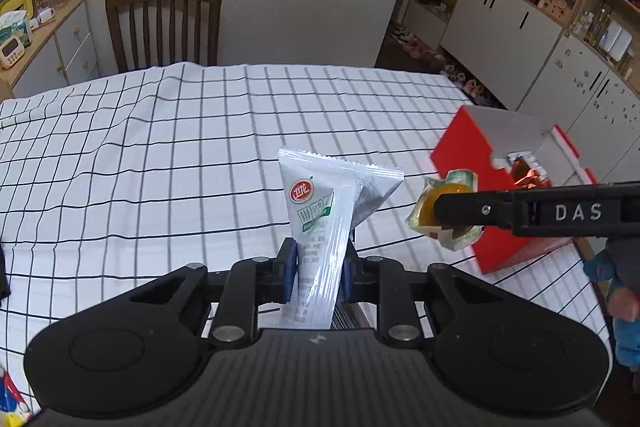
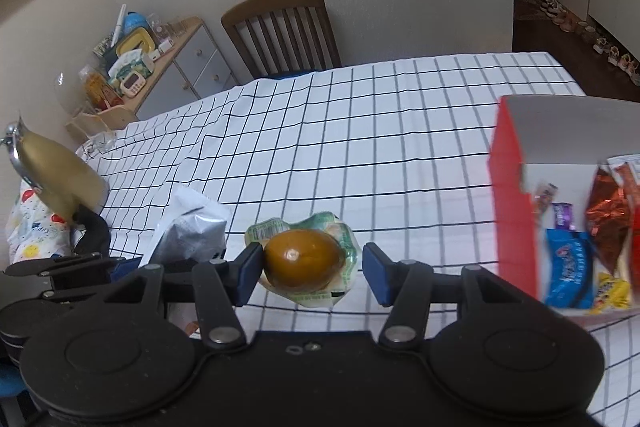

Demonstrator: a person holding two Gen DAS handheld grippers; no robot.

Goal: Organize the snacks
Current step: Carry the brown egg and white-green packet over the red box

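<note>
My left gripper [image 1: 318,267] is shut on a white and silver snack packet [image 1: 316,211], which stands upright between the blue pads above the checked tablecloth [image 1: 160,155]. The same packet [image 2: 192,227] shows at the left of the right wrist view. My right gripper [image 2: 312,273] holds a brown egg in clear wrapping [image 2: 304,259] between its pads. In the left wrist view that egg [image 1: 448,191] hangs at the tip of the right gripper [image 1: 440,217], just left of an open red box [image 1: 464,147]. The red box [image 2: 512,187] holds several snack packets.
A wooden chair [image 1: 164,23] stands at the table's far side, with a cluttered sideboard [image 1: 48,39] to its left. Shelving and cupboards [image 1: 540,7] line the right wall. A brass-coloured object [image 2: 56,171] and a patterned bag [image 2: 32,227] sit at the left. A hand in a blue sleeve [image 1: 624,303] grips the right tool.
</note>
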